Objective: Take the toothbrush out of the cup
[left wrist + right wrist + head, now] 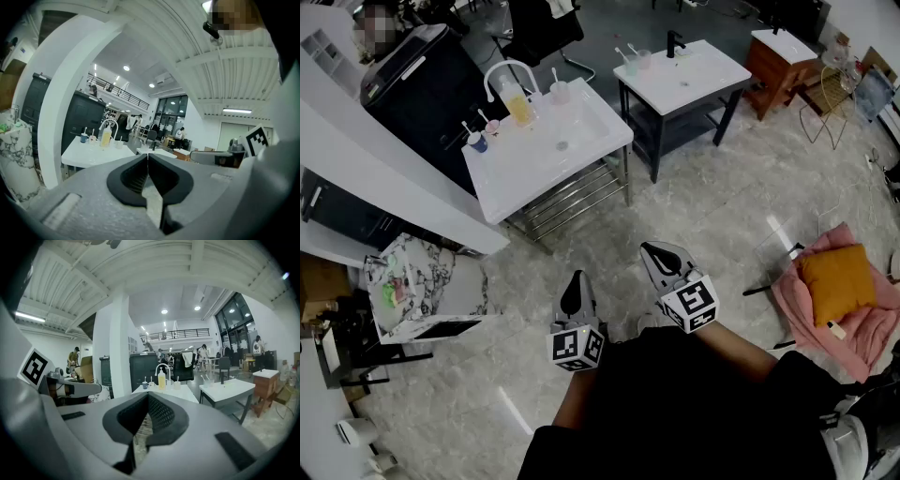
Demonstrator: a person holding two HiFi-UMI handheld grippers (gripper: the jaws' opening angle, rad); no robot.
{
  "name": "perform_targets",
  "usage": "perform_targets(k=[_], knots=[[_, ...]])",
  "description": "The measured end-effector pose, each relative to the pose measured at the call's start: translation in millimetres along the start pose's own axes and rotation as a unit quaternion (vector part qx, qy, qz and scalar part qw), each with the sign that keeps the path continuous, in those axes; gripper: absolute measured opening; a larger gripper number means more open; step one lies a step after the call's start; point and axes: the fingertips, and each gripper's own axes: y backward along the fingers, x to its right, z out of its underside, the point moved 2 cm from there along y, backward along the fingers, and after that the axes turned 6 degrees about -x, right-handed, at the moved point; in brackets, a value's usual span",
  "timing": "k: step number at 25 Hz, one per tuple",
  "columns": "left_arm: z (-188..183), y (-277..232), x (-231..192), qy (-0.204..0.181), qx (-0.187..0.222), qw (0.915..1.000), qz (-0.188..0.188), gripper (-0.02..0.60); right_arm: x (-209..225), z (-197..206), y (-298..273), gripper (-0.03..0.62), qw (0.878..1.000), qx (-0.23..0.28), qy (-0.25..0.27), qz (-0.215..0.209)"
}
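White glossy rectangular basin top carries small, seemingly plastic cups.

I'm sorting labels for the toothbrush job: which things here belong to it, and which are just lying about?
Job: blue cup, toothbrush in it, left gripper, right gripper, both shut and empty.
Lying about: yellow bottle, orange cushion, wooden cabinet.

Cup on near washstand, second washstand behind, cushion at right
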Motion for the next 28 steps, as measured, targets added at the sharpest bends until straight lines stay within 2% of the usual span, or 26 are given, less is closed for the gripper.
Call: perform_targets(k=[5, 13, 19, 28], knots=[[6, -6, 9, -0.004, 0.000, 1.0000, 0.000, 0.021, 14, 8, 7, -0.002, 1.000, 0.006, -0.028, 0.000], [7, -35, -1, -0.001, -0.015, 0.9999, 0.003, 0.021, 37, 21, -10, -0.002, 0.998, -0.005, -0.059, -0.003], [1, -77, -21, 0.003, -0.019, 0.9997, 0.016, 0.021, 55, 9, -46, -0.002, 0.999, -0.003, -0.052, 0.001], [-29, -168, -83, 0.014, -0.026, 0.9993, 0.025, 0.021, 86, -23, -140, -0.002, 0.999, -0.015, -0.044, 0.004]])
